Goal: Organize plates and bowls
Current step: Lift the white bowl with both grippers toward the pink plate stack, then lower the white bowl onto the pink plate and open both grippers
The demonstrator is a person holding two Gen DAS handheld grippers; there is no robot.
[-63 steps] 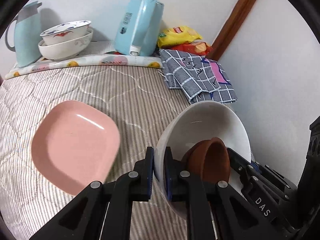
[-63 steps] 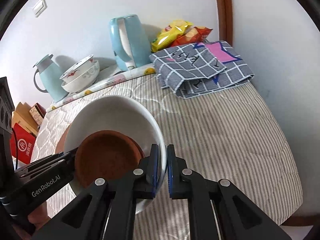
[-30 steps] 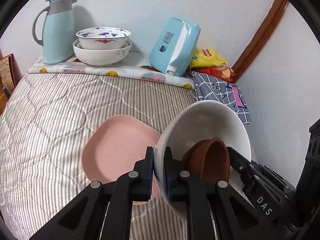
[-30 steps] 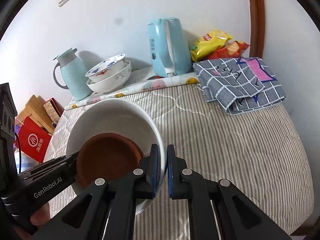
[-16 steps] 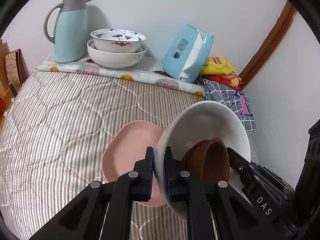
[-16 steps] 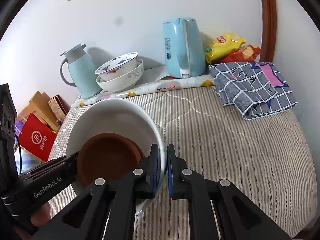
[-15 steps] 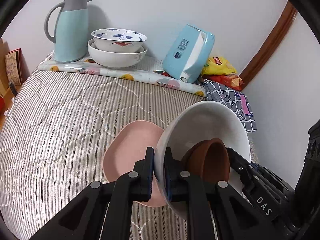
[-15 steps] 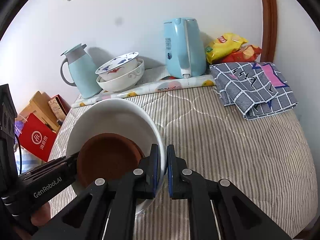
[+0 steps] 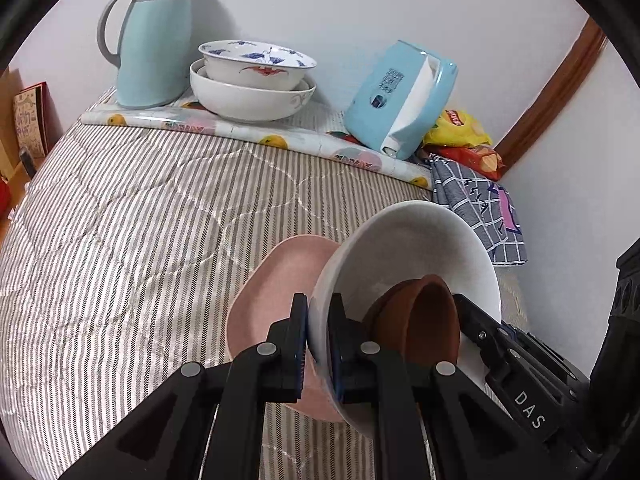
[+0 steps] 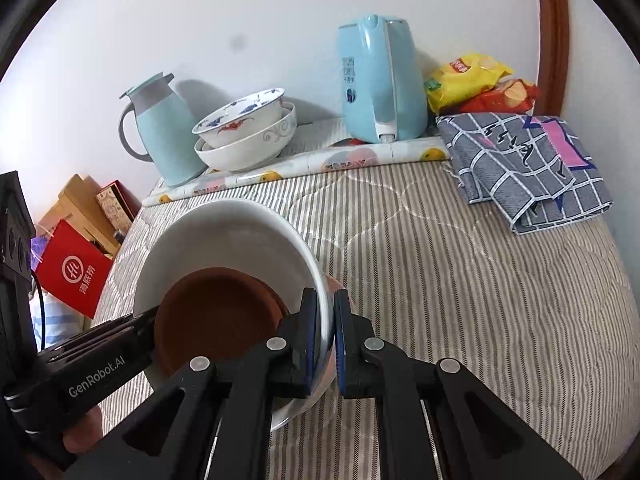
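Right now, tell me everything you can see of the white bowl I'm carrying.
The white bowl is plain, glossy and deep, ceramic by its look. It is held tilted above the pink plate, with a brown bowl nested inside. The left tool pinches one rim, the right tool the opposite rim.

You hold a plain white bowl (image 9: 416,248) with a reddish-brown dish (image 9: 424,320) inside it, above a pale pink plate (image 9: 276,292) on a bed cover (image 9: 140,220) of grey and white stripes. Behind it you see a blue-and-red painted bowl (image 9: 256,64), a light blue kettle (image 10: 380,80), and a grey checked cloth (image 10: 528,164) with a pink patch.
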